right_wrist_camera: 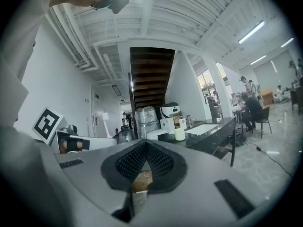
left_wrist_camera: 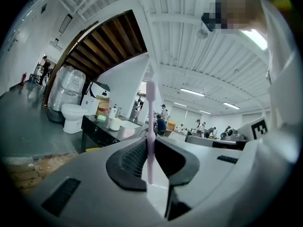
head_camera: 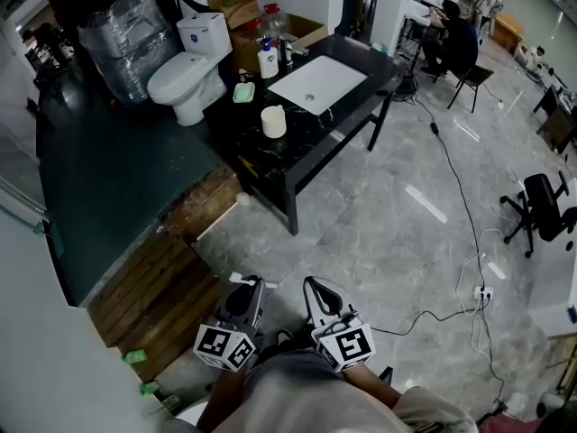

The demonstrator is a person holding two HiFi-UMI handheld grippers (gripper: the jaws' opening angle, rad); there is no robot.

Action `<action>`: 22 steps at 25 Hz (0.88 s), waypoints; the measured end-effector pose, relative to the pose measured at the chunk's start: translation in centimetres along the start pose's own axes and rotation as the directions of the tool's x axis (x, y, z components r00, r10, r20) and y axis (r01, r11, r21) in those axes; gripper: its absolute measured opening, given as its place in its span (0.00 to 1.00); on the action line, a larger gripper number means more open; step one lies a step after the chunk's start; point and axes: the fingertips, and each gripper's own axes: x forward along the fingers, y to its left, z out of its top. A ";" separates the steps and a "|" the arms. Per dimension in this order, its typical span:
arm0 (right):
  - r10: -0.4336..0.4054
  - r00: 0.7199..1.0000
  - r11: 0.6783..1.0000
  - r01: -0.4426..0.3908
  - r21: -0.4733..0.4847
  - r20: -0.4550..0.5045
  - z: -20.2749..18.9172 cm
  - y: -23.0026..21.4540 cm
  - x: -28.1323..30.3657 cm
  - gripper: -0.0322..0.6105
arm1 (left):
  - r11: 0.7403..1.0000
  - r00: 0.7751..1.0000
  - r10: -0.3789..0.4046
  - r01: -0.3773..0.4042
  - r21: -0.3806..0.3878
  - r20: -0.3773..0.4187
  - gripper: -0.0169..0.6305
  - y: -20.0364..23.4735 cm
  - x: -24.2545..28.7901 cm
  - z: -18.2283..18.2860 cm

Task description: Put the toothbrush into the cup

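A white cup (head_camera: 273, 122) stands on the black table (head_camera: 267, 164), left of the sink basin (head_camera: 317, 84), far ahead of both grippers. It also shows small in the left gripper view as the cup (left_wrist_camera: 115, 124) and in the right gripper view as the cup (right_wrist_camera: 179, 134). My left gripper (head_camera: 250, 287) is held low near the body, shut on a pale pink toothbrush (left_wrist_camera: 150, 126) that rises upright between the jaws; the toothbrush (head_camera: 236, 279) pokes out sideways in the head view. My right gripper (head_camera: 317, 289) hangs beside it, jaws together and empty (right_wrist_camera: 144, 148).
A white toilet (head_camera: 185, 79) and a plastic-wrapped bundle (head_camera: 126, 39) stand left of the table. Bottles (head_camera: 268, 61) and a green soap dish (head_camera: 243, 92) sit by the basin. Wooden planks (head_camera: 167, 287) lie on the left; cables (head_camera: 451, 305) and an office chair (head_camera: 541, 210) on the right.
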 end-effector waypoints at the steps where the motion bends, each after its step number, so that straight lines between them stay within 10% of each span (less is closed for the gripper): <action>1: 0.002 1.000 1.000 -0.002 0.007 -0.009 -0.2 -0.7 0.2 0.06 | 1.000 1.000 0.002 -0.002 0.005 -0.004 0.11 -0.2 0.6 0.1; 22: -0.013 0.998 1.000 0.014 0.012 -0.066 -0.4 -5.5 13.6 0.06 | 0.998 0.998 -0.059 0.059 -0.004 0.003 0.11 9.2 10.7 3.5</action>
